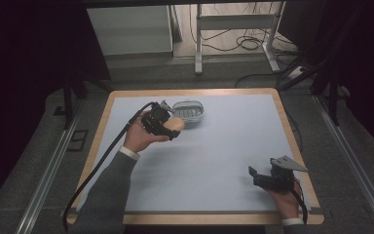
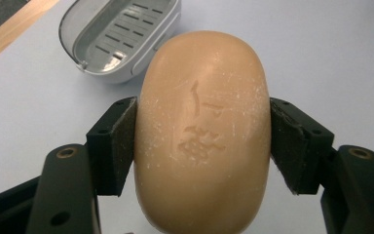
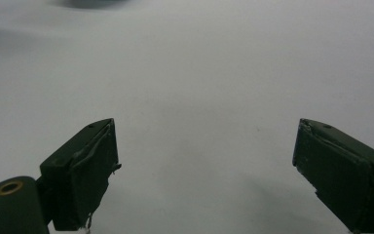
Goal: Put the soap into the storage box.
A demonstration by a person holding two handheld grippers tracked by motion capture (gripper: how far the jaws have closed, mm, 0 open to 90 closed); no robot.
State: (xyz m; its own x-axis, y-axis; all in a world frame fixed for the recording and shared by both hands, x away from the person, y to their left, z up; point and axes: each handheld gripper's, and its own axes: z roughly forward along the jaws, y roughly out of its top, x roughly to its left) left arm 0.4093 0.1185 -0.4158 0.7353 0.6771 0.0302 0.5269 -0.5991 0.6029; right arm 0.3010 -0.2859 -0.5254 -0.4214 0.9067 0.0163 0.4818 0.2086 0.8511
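left gripper view: a tan bar of soap (image 2: 202, 131) is clamped between the two black jaws of the left gripper (image 2: 202, 141), with one pad (image 2: 121, 141) pressed to each long side, about midway along the bar. an embossed mark is seen on its upper face, along with faint white scuffs. beyond it, a grey soap dish (image 2: 119, 36) with a slotted drain insert lies on the pale blue table mat (image 2: 321, 58), apart from the bar.

in the high view, the left gripper (image 1: 168, 127) is held above the mat with the soap (image 1: 174, 124) just beside the dish (image 1: 189, 113), on its near side. the right gripper (image 1: 263, 178) is kept low near the mat's front right corner, well apart from both; in the right gripper view its jaws are spread wide with nothing between them.

the bar is judged to be rigid, fairly dense and smooth, so it could slip out endwise if squeezed near its rounded ends. the hold across the flat middle of the long sides is judged the safest one, and a firm but moderate grip is advised so the surface is not dented. a level lowering into the dish's insert is expected to be needed.
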